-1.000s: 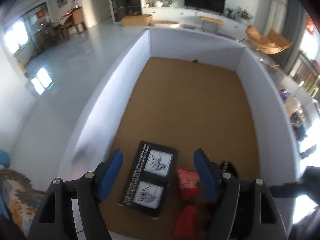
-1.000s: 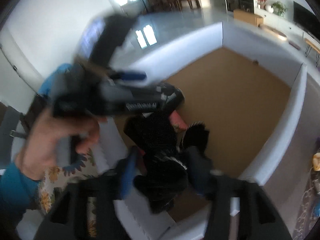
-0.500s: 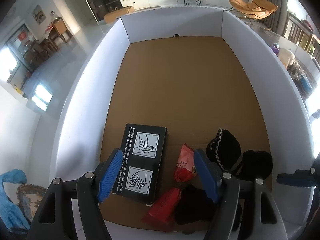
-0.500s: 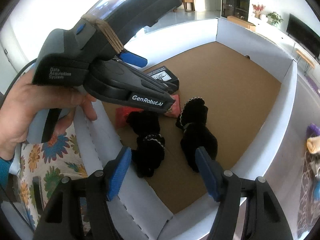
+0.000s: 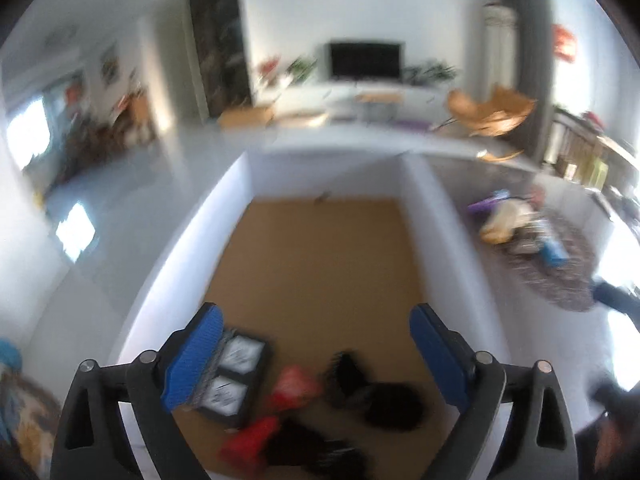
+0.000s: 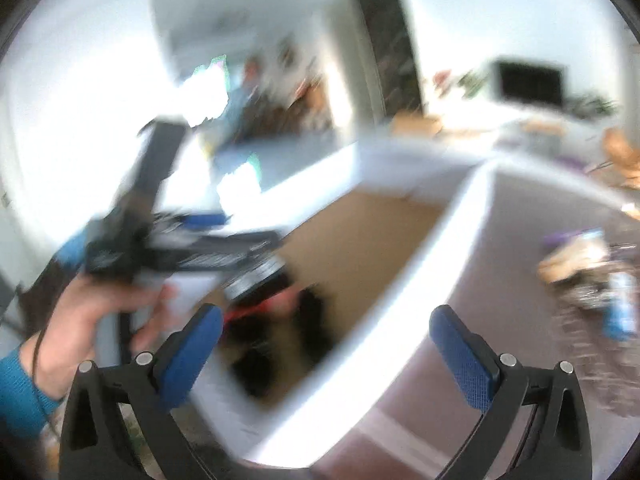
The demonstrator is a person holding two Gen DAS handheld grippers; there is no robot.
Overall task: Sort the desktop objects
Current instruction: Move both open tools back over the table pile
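Note:
Both views are motion-blurred. A white-walled box with a brown floor [image 5: 320, 264] holds a black box with white labels [image 5: 236, 376], red packets [image 5: 294, 386] and black socks [image 5: 384, 400] at its near end. My left gripper [image 5: 320, 364] is open and empty, raised above these things. My right gripper [image 6: 328, 356] is open and empty over the box's right wall [image 6: 404, 312]. The socks [image 6: 276, 336] and a red packet [image 6: 276, 304] show as blurs in the right wrist view. The left gripper [image 6: 168, 248] and the hand holding it show there too.
A patterned cloth [image 5: 24, 424] lies left of the box. A rug with scattered items [image 5: 536, 236] lies on the floor to the right. A TV [image 5: 364, 60], a cabinet and an orange chair [image 5: 492, 112] stand far behind.
Both grippers have risen and tilted up, so the box looks smaller and farther. The right gripper has swung right, over the box's right wall. Both stayed open.

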